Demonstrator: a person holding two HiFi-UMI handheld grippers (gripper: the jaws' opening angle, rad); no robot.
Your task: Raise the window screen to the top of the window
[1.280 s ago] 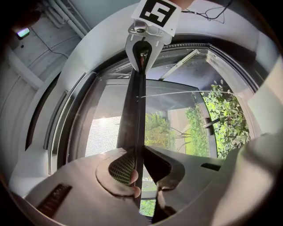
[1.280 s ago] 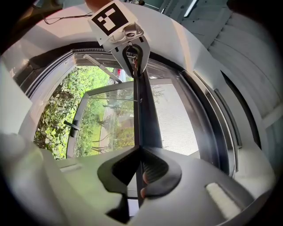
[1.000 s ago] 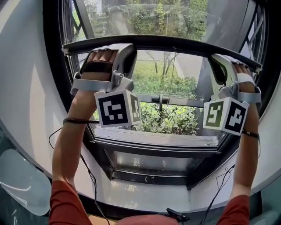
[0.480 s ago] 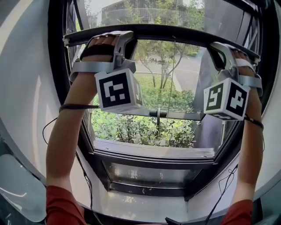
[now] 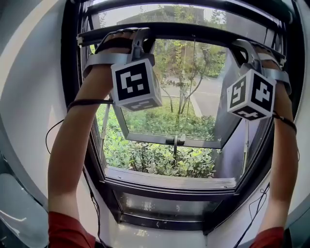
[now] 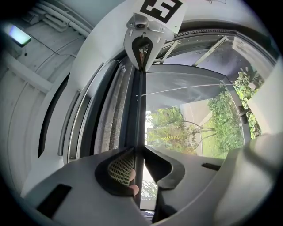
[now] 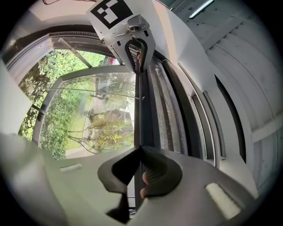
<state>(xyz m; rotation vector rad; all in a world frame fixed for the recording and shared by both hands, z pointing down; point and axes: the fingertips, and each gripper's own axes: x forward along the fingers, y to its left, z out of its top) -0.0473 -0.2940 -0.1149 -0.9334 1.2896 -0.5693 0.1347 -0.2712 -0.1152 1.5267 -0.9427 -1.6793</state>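
The window screen's dark bottom bar (image 5: 193, 30) runs across the upper part of the window in the head view. My left gripper (image 5: 127, 36) is shut on the bar near its left end, my right gripper (image 5: 246, 46) near its right end. In the left gripper view the bar (image 6: 139, 110) stands on end between the jaws of my left gripper (image 6: 139, 152), and the right gripper (image 6: 142, 48) clamps it further along. The right gripper view shows the same bar (image 7: 138, 114) pinched by my right gripper (image 7: 139, 152). The mesh above the bar is hard to make out.
Beyond the screen an open glass casement (image 5: 169, 116) with a handle (image 5: 175, 140) tilts outward over green shrubs. The dark window frame's top rail (image 5: 193, 7) lies just above the bar. The sill (image 5: 169, 181) is below. Thin cables (image 5: 94, 203) hang by both arms.
Both grippers have risen together with the bar between them. The bar now sits closer to the frame's top rail, and more of the open casement shows beneath it.
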